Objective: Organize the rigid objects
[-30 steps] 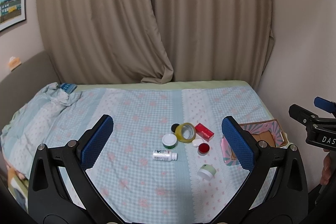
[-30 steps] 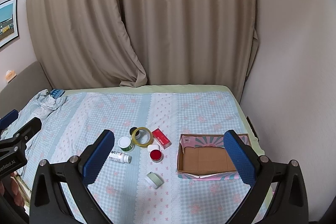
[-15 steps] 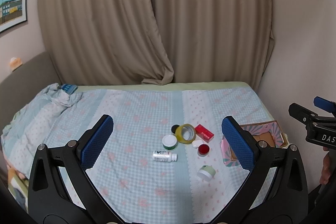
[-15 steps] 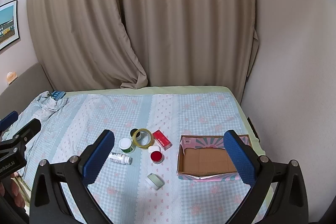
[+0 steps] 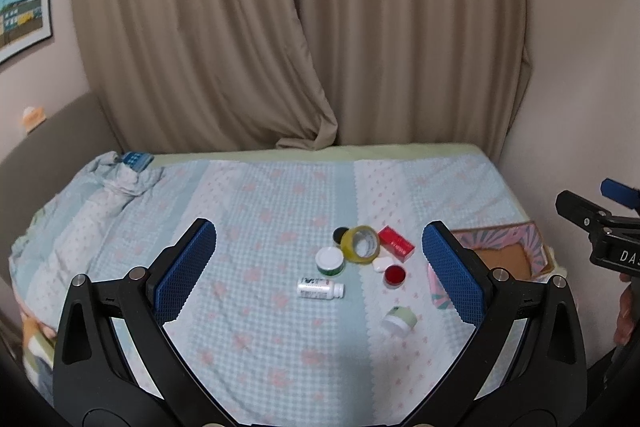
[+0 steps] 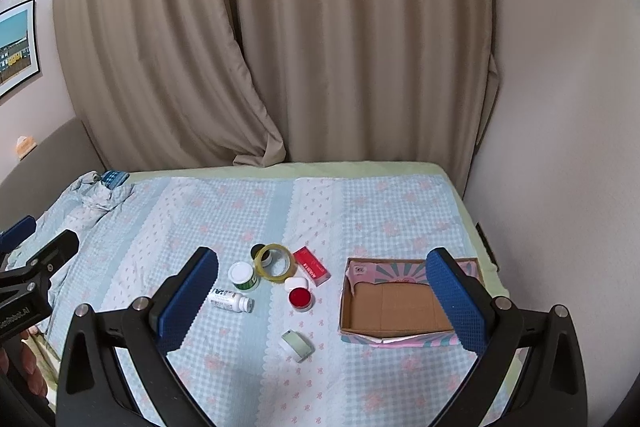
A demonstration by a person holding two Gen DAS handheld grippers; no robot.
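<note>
Right wrist view: we count eight loose items on the blue-and-white checked bedspread with pink flowers [image 6: 224,223], grouped near its middle. One yellow ring of adhesive tape [image 6: 276,262], lying flat. One small black round cap [image 6: 256,251], touching the tape's far-left edge. One red rectangular carton [image 6: 312,265], just right of the tape. One green jar with a white lid [image 6: 242,275], upright, just left of the tape. One white pill bottle [image 6: 231,300], on its side, nearer us than the green jar. One small white rounded case [image 6: 296,283], touching one red-lidded round jar [image 6: 301,298]. One pale green jar [image 6: 297,345], tipped over, apart from the rest and closest to us.

One container: an open cardboard box with a pink patterned outside [image 6: 390,307], right of the group, well apart from it. We see only its bare brown floor; nothing lies in it.

Two grippers. Right gripper [image 6: 322,301]: blue-padded fingers spread wide, gripping nothing, above the bedspread. Left gripper [image 5: 320,277], left wrist view: likewise spread wide and empty, with the group framed between its fingers.
</note>
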